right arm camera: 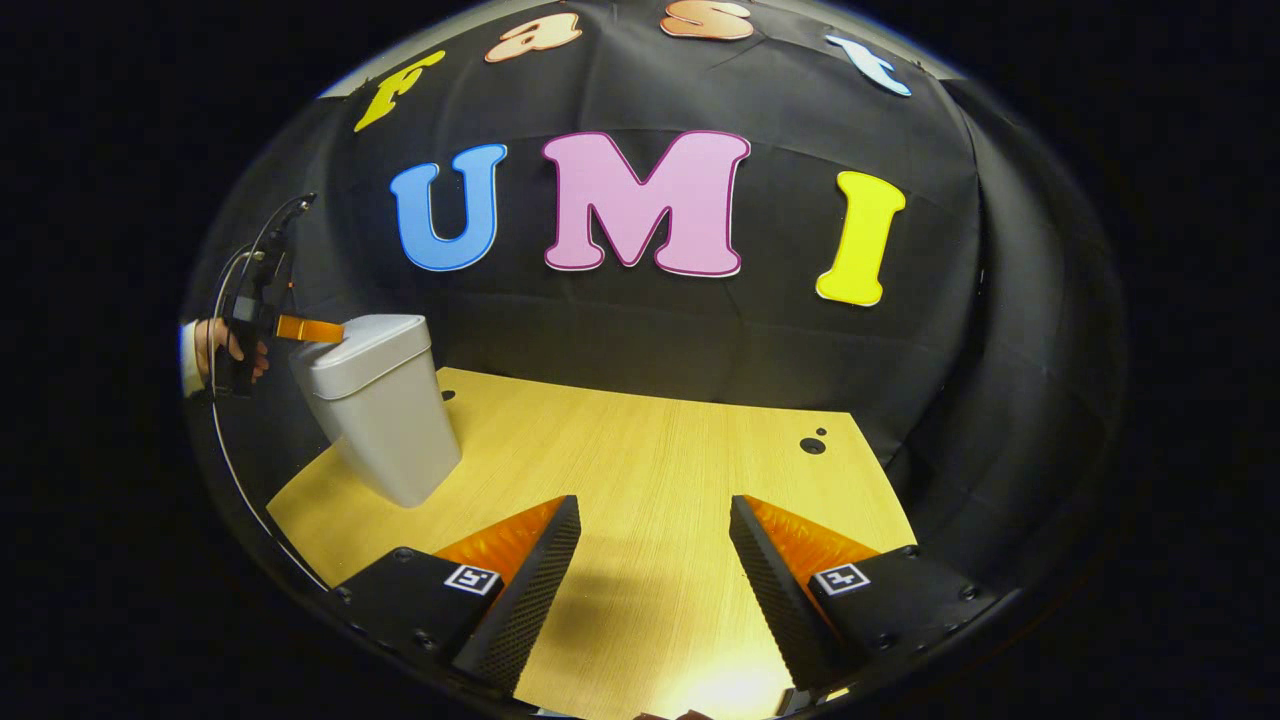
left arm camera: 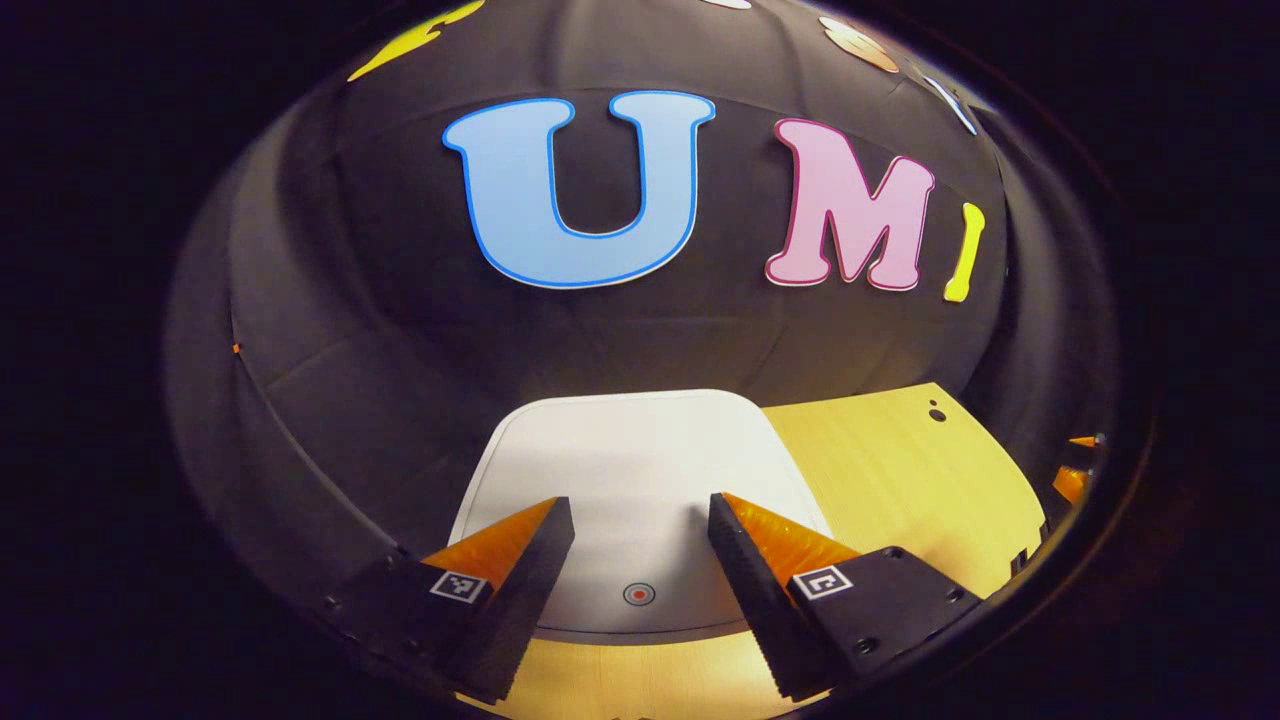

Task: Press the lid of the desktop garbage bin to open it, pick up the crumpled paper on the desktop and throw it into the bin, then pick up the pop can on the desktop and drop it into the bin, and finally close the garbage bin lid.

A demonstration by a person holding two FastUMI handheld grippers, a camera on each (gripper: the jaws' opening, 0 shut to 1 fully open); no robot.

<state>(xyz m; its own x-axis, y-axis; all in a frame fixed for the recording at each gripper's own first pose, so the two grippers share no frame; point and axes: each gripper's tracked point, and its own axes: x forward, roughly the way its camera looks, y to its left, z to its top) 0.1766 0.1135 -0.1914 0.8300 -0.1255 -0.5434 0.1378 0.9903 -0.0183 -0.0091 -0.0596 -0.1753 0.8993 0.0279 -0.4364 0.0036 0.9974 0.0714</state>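
The white desktop bin (right arm camera: pixel 385 410) stands at the table's left edge with its lid (left arm camera: pixel 640 470) down flat. A small round red button (left arm camera: pixel 639 594) sits near the lid's front edge. My left gripper (left arm camera: pixel 640 515) hovers open just above the lid, one finger on each side of the button; from the right gripper view I see it (right arm camera: pixel 310 328) over the bin top, held by a hand (right arm camera: pixel 215 350). My right gripper (right arm camera: pixel 655 520) hangs open over bare wood in the middle of the table, nothing between its fingers.
The light wooden table (right arm camera: pixel 650 450) runs from the bin to the right, with two small dark holes (right arm camera: pixel 812 444) near its back right corner. Black cloth walls close in behind and on both sides.
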